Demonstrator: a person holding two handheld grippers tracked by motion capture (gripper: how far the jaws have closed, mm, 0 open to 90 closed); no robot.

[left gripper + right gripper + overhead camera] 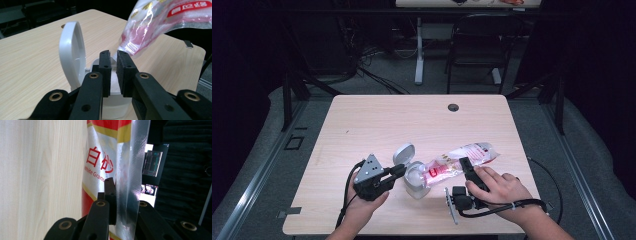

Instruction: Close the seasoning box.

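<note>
Left gripper [398, 171], at the table's [377, 120] near left, has its jaws nearly together, pinched on the rim of the white container [416, 181], whose hinged lid [404, 154] stands open just beside it. Centre: the clear red-printed sugar bag [462, 159] lies tilted, its mouth down at the container's opening. Right gripper [464, 164] has its jaws clamped flat on the bag's middle.

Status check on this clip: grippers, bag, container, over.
Left gripper shut on container rim, lid flipped open. Right gripper shut on sugar bag, tilted mouth-down at container. Nothing in the way on table.
</note>
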